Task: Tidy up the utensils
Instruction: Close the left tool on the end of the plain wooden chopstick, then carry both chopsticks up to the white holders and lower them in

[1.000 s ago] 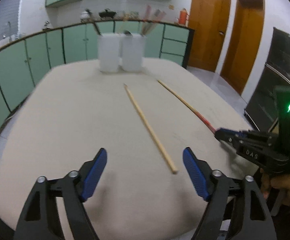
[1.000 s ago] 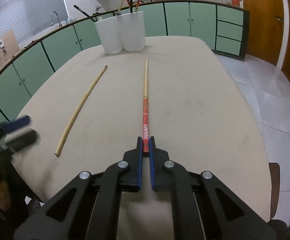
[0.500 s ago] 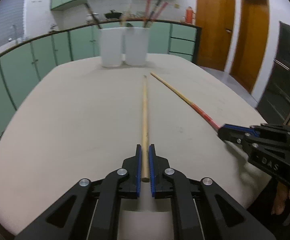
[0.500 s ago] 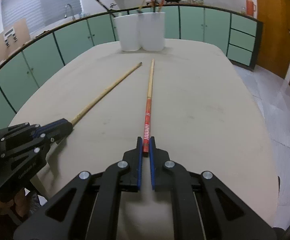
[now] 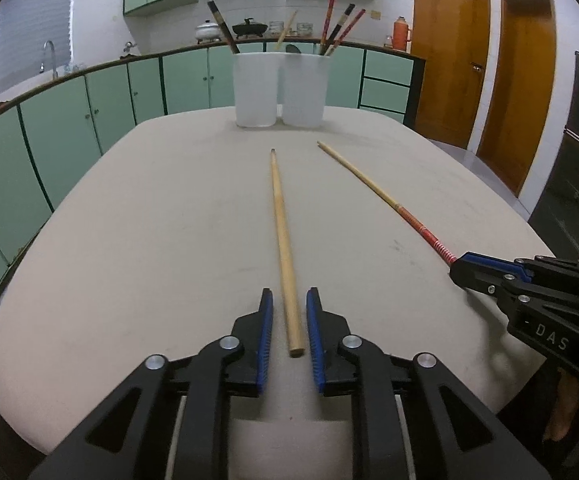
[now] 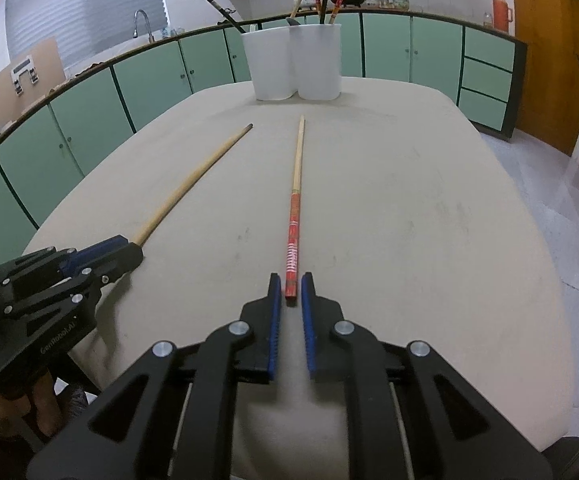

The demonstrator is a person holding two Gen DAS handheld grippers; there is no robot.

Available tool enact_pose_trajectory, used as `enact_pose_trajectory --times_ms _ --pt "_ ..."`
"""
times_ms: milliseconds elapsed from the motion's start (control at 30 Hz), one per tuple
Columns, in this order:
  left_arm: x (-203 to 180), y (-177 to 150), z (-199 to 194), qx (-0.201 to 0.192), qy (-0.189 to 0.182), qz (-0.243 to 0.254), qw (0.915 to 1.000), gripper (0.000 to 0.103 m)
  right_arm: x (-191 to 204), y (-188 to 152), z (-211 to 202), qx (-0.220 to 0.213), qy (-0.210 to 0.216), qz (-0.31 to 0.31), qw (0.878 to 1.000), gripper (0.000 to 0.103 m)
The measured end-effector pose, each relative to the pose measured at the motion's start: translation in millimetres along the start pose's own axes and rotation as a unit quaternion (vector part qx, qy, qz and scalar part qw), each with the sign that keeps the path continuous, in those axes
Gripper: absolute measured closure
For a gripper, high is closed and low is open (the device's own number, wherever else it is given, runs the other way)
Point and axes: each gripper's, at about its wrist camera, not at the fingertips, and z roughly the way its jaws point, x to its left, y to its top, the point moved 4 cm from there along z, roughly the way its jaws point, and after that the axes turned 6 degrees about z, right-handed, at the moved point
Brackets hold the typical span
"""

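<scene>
Two chopsticks lying flat on the worktop (image 5: pixel 137 248), one per tool. The plain stick (image 5: pixel 283 240) has its thick end sitting right between the fingers of the left tool (image 5: pixel 289 300), and it runs straight ahead from there. The blue pads (image 5: pixel 266 332) are slightly apart with a visible gap on each side of the wood, so it's framed but not clamped.

Same deal on the other side: the red stick (image 6: pixel 294 236) has its patterned end just inside the fingertips of the right tool (image 6: pixel 290 280), pale tip pointing away. That tool's jaws are narrowly apart too, and the stick looks loose between them, though the gap is thin.

From the left camera the right tool (image 5: pixel 489 276) shows off to the right, level with the left tool's tips. From the right camera the left tool (image 6: pixel 101 256) is off to the left, a bit nearer than the right tool's tips.

Well ahead of both tools, at the far end of the worktop, two white cups (image 5: pixel 279 88) stand touching side by side, with more chopsticks poking out the tops. Behind them, green cabinets (image 5: pixel 89 112); wooden doors (image 5: pixel 485 72) out to the right.
</scene>
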Motion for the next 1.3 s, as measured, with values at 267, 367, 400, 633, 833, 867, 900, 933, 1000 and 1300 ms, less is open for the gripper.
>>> enact_pose_trajectory --times_ms 267,367,400,633,833,867,900,933,1000,1300 --pt "-2.6 8.7 -15.8 0.002 -0.038 -0.008 0.9993 0.097 8.2 8.9 -12.1 -0.007 0.002 -0.008 1.000 0.097" --pt "-0.4 23.6 -33.3 -0.006 -0.045 -0.019 0.9988 0.097 9.5 21.9 -28.9 -0.014 0.008 0.005 1.000 0.097" --pt "1.0 27.0 -37.2 -0.008 -0.046 -0.023 0.9986 0.097 10.1 27.6 -35.8 -0.019 0.010 0.005 1.000 0.097" --pt "16.9 70.6 -72.8 -0.048 -0.044 -0.028 0.9975 0.097 14.0 78.5 -80.8 -0.053 0.019 0.001 0.998 0.097" --pt "37.0 121.0 -92.2 -0.069 -0.047 -0.014 0.9964 0.097 17.0 133.7 -107.4 -0.055 0.026 -0.021 0.998 0.097" --pt "40.6 129.9 -93.9 -0.067 -0.051 -0.011 0.9964 0.097 17.3 142.6 -108.8 -0.052 0.027 -0.025 0.998 0.097" --pt "44.0 136.5 -94.3 -0.065 -0.053 -0.009 0.9964 0.097 18.0 152.6 -109.2 -0.047 0.028 -0.030 0.998 0.097" --pt "47.2 144.2 -94.3 -0.063 -0.056 -0.006 0.9964 0.097 18.4 157.9 -108.3 -0.041 0.028 -0.035 0.998 0.097" --pt "53.1 157.1 -92.8 -0.058 -0.061 0.001 0.9965 0.097 19.5 170.9 -104.3 -0.027 0.029 -0.043 0.998 0.097" --pt "70.4 204.6 -85.7 -0.030 -0.088 0.016 0.9956 0.097 36.7 231.8 -92.1 0.027 0.026 -0.089 0.995 0.098"
